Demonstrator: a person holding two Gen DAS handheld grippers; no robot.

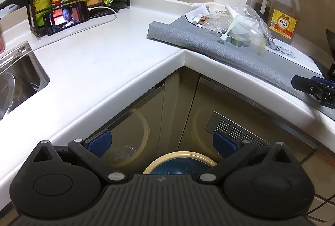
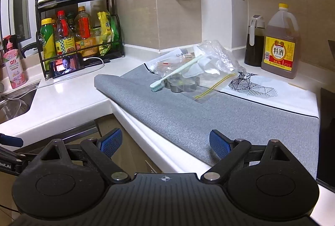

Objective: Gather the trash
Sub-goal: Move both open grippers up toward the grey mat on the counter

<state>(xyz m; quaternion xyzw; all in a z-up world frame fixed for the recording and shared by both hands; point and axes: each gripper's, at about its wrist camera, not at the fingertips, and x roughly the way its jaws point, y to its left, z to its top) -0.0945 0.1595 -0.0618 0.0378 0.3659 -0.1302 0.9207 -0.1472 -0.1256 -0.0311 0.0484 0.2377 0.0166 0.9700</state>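
- A kitchen corner is shown: a white L-shaped surface (image 2: 69, 98) with a sink (image 1: 18, 71) at one end, a rack of bottles (image 2: 79, 37) against the tiled wall, and a phone (image 2: 67, 66) propped in front of the rack.
- A grey mat (image 2: 219, 117) is laid over the right run of the surface, with a jug of cooking wine (image 2: 279, 46) and a dark dispenser (image 2: 254, 42) behind it.
- The trash is gathered in one heap near the back of the mat: a clear zip bag (image 2: 213, 58) with crumpled wrappers, a pale green toothbrush (image 2: 175, 73) laid across it, and a metal cutter (image 2: 182, 82) under the brush head.
- A bin (image 1: 180, 163) with a cream rim and dark liner is seen on the floor below the left hand-held gripper (image 1: 162, 145), whose jaws are held apart with nothing between them.
- The right hand-held gripper (image 2: 165, 142) is poised over the near edge of the mat, well short of the heap; its jaws are wide apart and empty.
- The step in hand is judged to be the approach to the first pickup; no trash is yet held.
- Next, the right hand-held gripper needs to be carried forward and lowered onto the heap, and a single piece such as the toothbrush handle or a fold of the bag is to be pinched before it is taken to the bin.
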